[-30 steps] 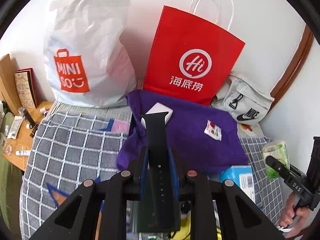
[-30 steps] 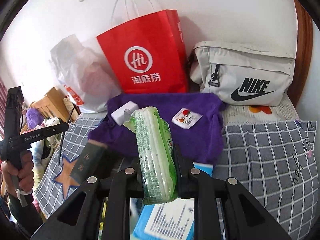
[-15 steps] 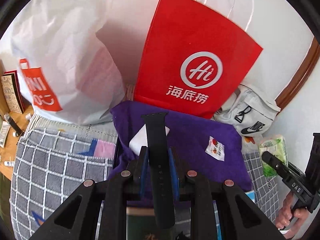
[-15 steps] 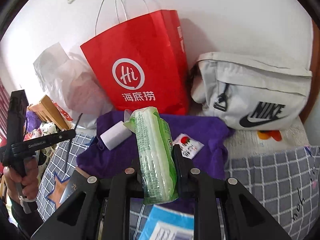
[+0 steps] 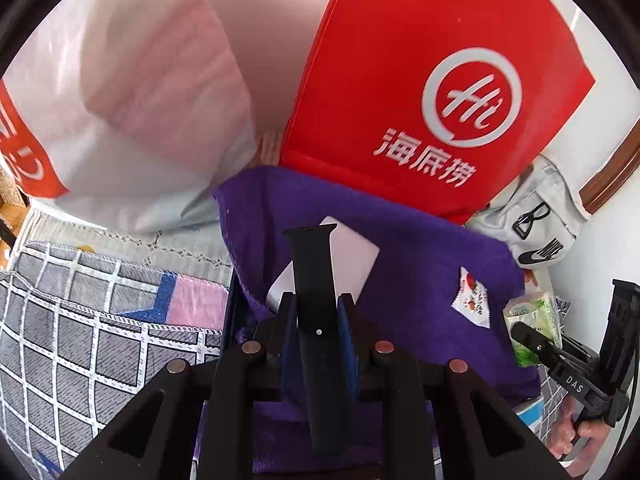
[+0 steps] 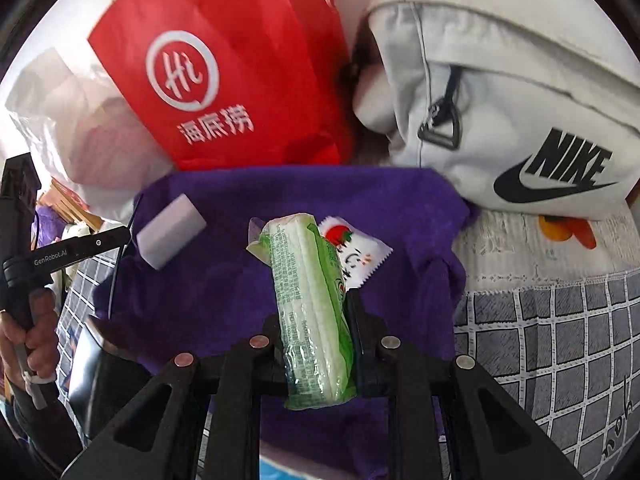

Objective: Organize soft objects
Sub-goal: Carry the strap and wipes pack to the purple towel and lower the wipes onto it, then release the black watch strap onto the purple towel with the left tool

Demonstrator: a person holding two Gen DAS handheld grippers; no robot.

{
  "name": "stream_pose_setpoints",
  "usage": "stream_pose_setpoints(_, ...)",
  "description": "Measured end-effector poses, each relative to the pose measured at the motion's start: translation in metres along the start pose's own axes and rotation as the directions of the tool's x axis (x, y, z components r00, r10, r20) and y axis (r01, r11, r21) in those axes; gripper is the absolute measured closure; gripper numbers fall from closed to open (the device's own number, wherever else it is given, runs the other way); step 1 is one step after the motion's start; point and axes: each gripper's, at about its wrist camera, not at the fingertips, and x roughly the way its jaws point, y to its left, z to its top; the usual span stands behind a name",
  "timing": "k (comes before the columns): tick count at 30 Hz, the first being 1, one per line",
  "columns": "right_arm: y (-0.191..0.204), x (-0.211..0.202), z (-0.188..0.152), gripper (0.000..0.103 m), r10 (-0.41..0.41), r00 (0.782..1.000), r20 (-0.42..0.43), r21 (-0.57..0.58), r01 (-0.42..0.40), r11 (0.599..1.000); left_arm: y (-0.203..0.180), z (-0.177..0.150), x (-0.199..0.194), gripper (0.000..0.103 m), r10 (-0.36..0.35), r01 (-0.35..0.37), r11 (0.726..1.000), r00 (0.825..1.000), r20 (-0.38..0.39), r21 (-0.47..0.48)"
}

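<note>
My left gripper (image 5: 317, 312) is shut on a black watch strap (image 5: 314, 276), which sticks out forward over a white sponge block (image 5: 354, 258) on the purple towel (image 5: 420, 256). My right gripper (image 6: 314, 312) is shut on a green tissue pack (image 6: 308, 292), held just above the same purple towel (image 6: 248, 280). The white sponge block (image 6: 170, 230) lies to its left and a small strawberry sachet (image 6: 360, 254) is partly hidden behind the pack. In the left wrist view the right gripper (image 5: 532, 334) and its tissue pack (image 5: 532, 314) show at the right edge.
A red paper bag (image 5: 440, 92) and a white plastic shopping bag (image 5: 120, 100) stand behind the towel. A white Nike bag (image 6: 520, 112) leans at the back right. A grey checked blanket (image 6: 560, 340) covers the bed. A person's hand (image 6: 28, 328) holds the left gripper's handle.
Both grippers moved forward and down toward the purple towel; the bags and the towel fill more of each view. Both grips are unchanged.
</note>
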Motion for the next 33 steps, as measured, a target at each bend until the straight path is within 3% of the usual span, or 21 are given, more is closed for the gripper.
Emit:
stream_pose_setpoints(8,-0.011,0.02,-0.007,0.082,0.012,0.997,-0.075,0.034,-0.01,0.999,0.003,-0.001,0.014,0.083,0.01,-0.01,1.0,1.0,-0.025,0.001)
stream_pose_setpoints(18,-0.002,0.031,-0.006,0.078,-0.001,0.996,-0.093,0.011,0.002,1.0,0.001,-0.003,0.018,0.082,0.011,-0.011,1.0,0.998,-0.054,0.003)
stream_pose_setpoints(23,0.007,0.023,-0.004,0.049,-0.007,0.999,-0.05,-0.03,0.006,1.0,0.003,-0.003,0.019,0.082,0.014,-0.014,1.0,0.998,-0.068,0.0)
stream_pose_setpoints(26,0.009,0.012,-0.002,0.041,0.009,1.0,-0.014,-0.042,-0.01,0.999,0.004,-0.002,0.018,0.082,0.011,-0.011,1.0,0.997,-0.074,-0.006)
stream_pose_setpoints(30,0.011,-0.004,-0.003,0.04,0.0,0.999,0.042,-0.029,0.001,1.0,0.001,0.0,0.009,0.062,0.028,-0.028,1.0,0.997,-0.068,0.0)
stream_pose_setpoints(33,0.013,-0.019,-0.007,0.04,-0.023,0.997,0.075,-0.026,0.025,0.999,-0.007,0.001,-0.004,0.061,0.034,-0.033,0.999,0.998,-0.043,0.025)
